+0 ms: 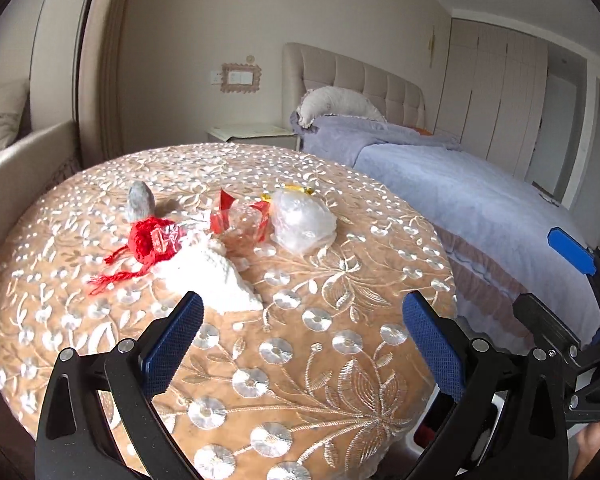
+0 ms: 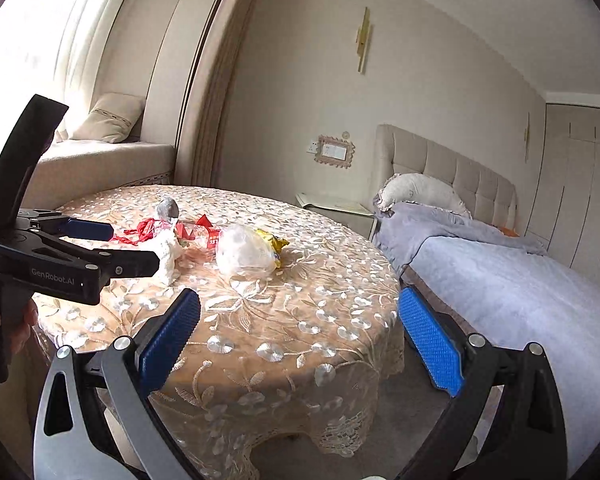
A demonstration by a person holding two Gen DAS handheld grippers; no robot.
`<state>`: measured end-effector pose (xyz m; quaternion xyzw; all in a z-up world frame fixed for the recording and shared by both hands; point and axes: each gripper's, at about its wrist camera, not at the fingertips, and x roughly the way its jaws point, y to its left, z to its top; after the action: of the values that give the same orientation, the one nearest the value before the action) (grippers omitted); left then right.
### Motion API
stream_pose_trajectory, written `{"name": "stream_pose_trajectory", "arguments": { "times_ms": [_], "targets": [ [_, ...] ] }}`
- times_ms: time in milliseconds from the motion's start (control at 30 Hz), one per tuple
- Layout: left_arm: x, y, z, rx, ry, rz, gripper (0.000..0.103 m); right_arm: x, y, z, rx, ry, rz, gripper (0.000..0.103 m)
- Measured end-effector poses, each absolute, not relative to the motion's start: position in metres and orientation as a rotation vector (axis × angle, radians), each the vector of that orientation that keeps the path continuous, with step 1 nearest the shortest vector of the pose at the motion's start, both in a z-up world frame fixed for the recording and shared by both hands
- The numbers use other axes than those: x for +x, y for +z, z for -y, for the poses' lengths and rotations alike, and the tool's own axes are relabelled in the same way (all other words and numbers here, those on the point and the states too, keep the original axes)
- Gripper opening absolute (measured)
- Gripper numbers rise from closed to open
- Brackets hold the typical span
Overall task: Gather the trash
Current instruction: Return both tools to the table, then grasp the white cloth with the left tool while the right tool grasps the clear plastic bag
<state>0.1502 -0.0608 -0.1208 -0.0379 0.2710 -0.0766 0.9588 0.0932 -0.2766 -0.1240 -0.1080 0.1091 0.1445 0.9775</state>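
Trash lies in a cluster on the round table (image 1: pixel 300 360) with its embroidered cloth. From left to right I see a grey crumpled wad (image 1: pixel 140 200), a red knitted string bundle (image 1: pixel 148 240), a crumpled white tissue (image 1: pixel 212 272), a clear wrapper with red print (image 1: pixel 240 224) and a clear plastic bag (image 1: pixel 302 220) over a yellow wrapper (image 2: pixel 276 244). My left gripper (image 1: pixel 303 311) is open, hovering just short of the tissue. My right gripper (image 2: pixel 300 308) is open too, over the table's near right edge, short of the plastic bag (image 2: pixel 244 256). The left gripper (image 2: pixel 100 240) shows from the side in the right wrist view.
A bed (image 2: pixel 520 280) with a lilac blanket and a pillow (image 2: pixel 424 194) stands right of the table, with a narrow gap between them. A bedside table (image 2: pixel 332 204) sits behind. A window seat with a cushion (image 2: pixel 112 118) is at the back left. A hand (image 2: pixel 24 320) holds the left gripper.
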Motion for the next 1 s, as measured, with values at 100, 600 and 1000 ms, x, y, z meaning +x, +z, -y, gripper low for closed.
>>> {"name": "stream_pose_trajectory", "arguments": {
  "times_ms": [100, 600, 1000],
  "targets": [
    [0.161, -0.123, 0.042, -0.11, -0.114, -0.569, 0.098, 0.106, -0.121, 0.262, -0.223, 0.318, -0.225, 0.099],
    [0.227, -0.143, 0.004, -0.124, -0.003, -0.729, 0.098, 0.184, -0.118, 0.203, -0.246, 0.459, -0.261, 0.099],
    [0.266, -0.163, 0.005, -0.121, -0.114, -0.904, 0.021, 0.216, -0.124, 0.198, -0.278, 0.458, -0.335, 0.099]
  ]
}}
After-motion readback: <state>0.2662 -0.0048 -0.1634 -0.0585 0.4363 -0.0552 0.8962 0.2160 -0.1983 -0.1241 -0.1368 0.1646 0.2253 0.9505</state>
